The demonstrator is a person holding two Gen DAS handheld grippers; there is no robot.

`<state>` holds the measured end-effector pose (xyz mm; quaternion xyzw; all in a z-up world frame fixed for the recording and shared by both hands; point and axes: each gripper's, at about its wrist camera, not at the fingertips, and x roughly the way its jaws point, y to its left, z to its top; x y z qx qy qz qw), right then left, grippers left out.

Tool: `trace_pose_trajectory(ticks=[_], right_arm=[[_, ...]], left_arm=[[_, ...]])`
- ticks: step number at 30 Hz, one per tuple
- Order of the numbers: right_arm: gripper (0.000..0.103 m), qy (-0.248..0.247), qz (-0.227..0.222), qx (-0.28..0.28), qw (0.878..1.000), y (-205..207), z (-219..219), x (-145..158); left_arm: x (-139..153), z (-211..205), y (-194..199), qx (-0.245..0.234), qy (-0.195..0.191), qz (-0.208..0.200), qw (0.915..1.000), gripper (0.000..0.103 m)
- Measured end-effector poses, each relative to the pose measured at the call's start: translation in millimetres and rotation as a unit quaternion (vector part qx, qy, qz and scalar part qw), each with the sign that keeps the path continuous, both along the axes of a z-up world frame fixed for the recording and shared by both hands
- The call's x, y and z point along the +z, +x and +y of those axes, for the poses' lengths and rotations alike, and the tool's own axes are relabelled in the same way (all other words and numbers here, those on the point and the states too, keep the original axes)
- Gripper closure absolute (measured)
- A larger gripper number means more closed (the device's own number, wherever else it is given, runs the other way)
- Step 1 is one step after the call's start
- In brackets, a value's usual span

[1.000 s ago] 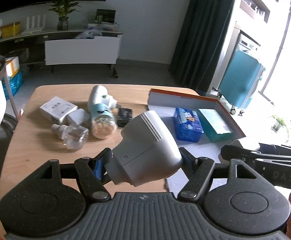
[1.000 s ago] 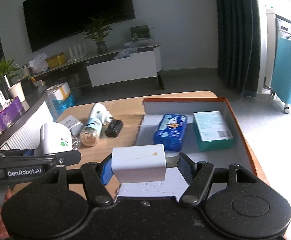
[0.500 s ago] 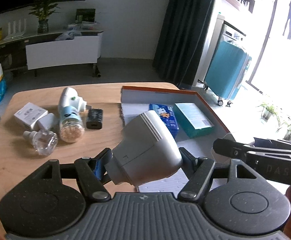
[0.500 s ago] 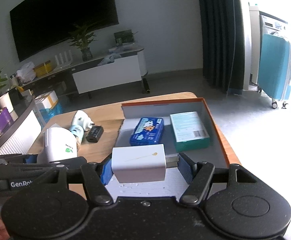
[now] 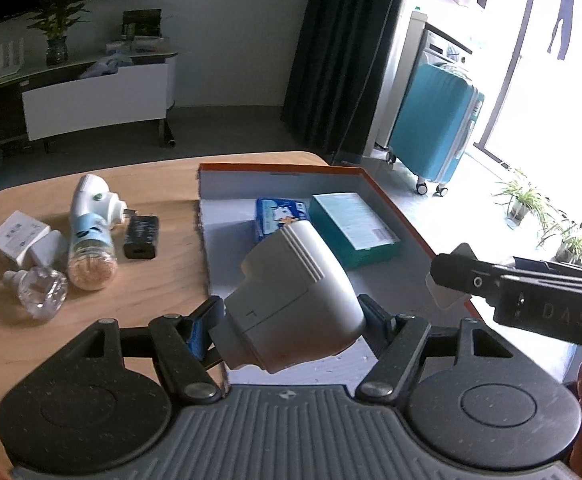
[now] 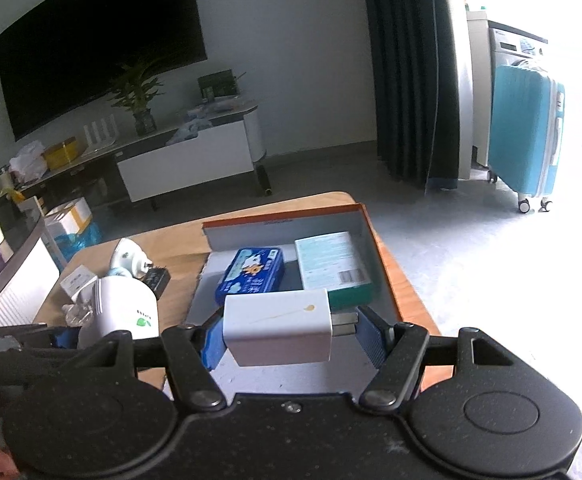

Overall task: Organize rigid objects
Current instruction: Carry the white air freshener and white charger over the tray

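While left claw [image 5: 291, 322] pinches rounded ribbed plastic device [image 5: 291, 300] | right claw [image 6: 291, 338] pinches smooth boxy charger [image 6: 279, 330]

white plug-in device [image 5: 291, 300]: rounded and ribbed, clamped between your left gripper [image 5: 291, 320] pads, tilted.
white charger block [image 6: 277, 326]: boxy, prongs pointing right, pinched in your right gripper [image 6: 287, 336].
blue tin [image 6: 253, 276] and teal box [image 6: 333, 266]: flat in the orange-rimmed box [image 6: 383, 256], just past your right tongs.
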<state>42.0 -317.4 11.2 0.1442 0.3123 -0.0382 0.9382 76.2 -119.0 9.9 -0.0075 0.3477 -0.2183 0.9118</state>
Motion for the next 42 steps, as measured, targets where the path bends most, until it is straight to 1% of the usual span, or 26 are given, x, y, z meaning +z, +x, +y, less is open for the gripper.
trace_pose_trajectory(ticks=[14,28,42], right_arm=[[0.023,0.004,0.002,-0.015,1.000,1.8,-11.2,-6.1],[0.023,0.003,0.008,-0.012,1.000,13.1,-12.3,-11.5],[0.023,0.010,0.017,-0.005,1.000,37.2,-19.9,-16.1]], left_arm=[[-3.1,-16.6,4.9,-0.015,0.008,0.001,0.9999,0.030],[-9.4,-28.6,10.7,-0.022,0.015,0.009,0.9996,0.030],[-13.4,-40.2,25.7,-0.027,0.020,0.015,0.9993,0.030]])
